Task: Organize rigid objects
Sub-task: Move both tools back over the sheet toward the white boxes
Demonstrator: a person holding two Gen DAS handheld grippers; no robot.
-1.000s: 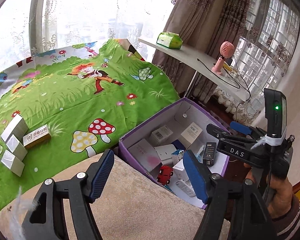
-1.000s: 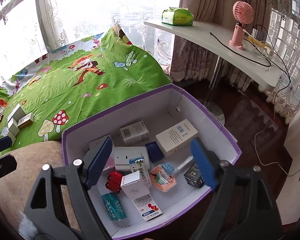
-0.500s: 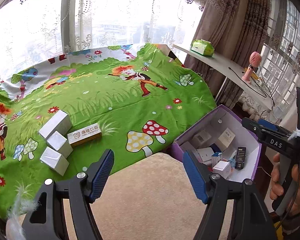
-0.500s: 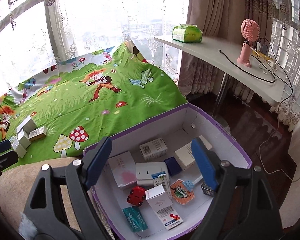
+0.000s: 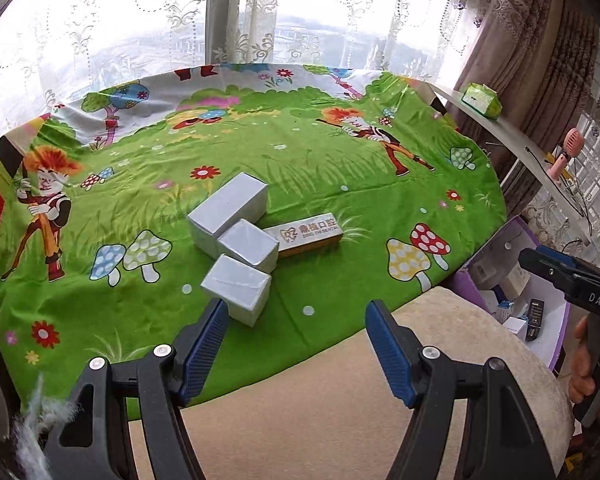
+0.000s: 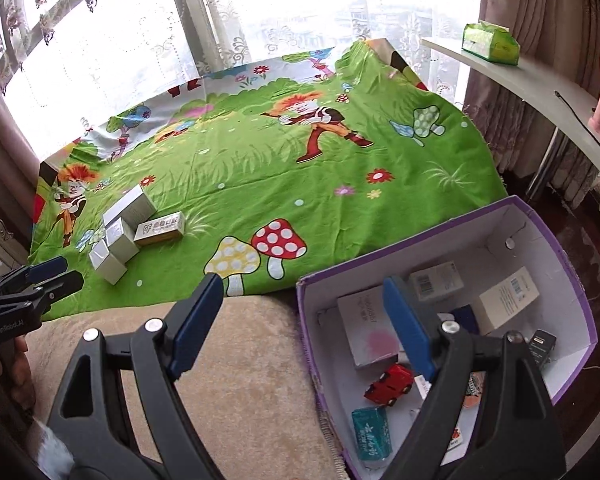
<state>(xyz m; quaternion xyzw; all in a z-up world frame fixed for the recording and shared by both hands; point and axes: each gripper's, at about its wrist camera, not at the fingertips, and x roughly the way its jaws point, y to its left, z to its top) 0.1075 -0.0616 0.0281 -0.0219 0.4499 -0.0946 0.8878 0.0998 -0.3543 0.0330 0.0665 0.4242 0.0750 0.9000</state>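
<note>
The left gripper (image 5: 296,344) hung with its blue-padded jaws spread wide and nothing between them, above the beige cushion (image 5: 340,408) at the edge of the green cartoon cloth (image 5: 300,152). Just beyond its fingertips lay three silver boxes (image 5: 240,240) in a touching cluster, with a gold-edged box (image 5: 306,233) bearing printed characters resting against them. The right gripper (image 6: 304,316) was likewise gaping and empty, its left finger over the cushion and its right finger over the purple-rimmed cardboard box (image 6: 572,288) beside the cloth. Inside that box lay a red toy car (image 6: 390,384), a teal packet (image 6: 372,434), a pink-and-white carton (image 6: 368,336) and several white cartons. On the white shelf (image 6: 540,84) by the curtains sat a green tissue pack (image 6: 490,44).
</note>
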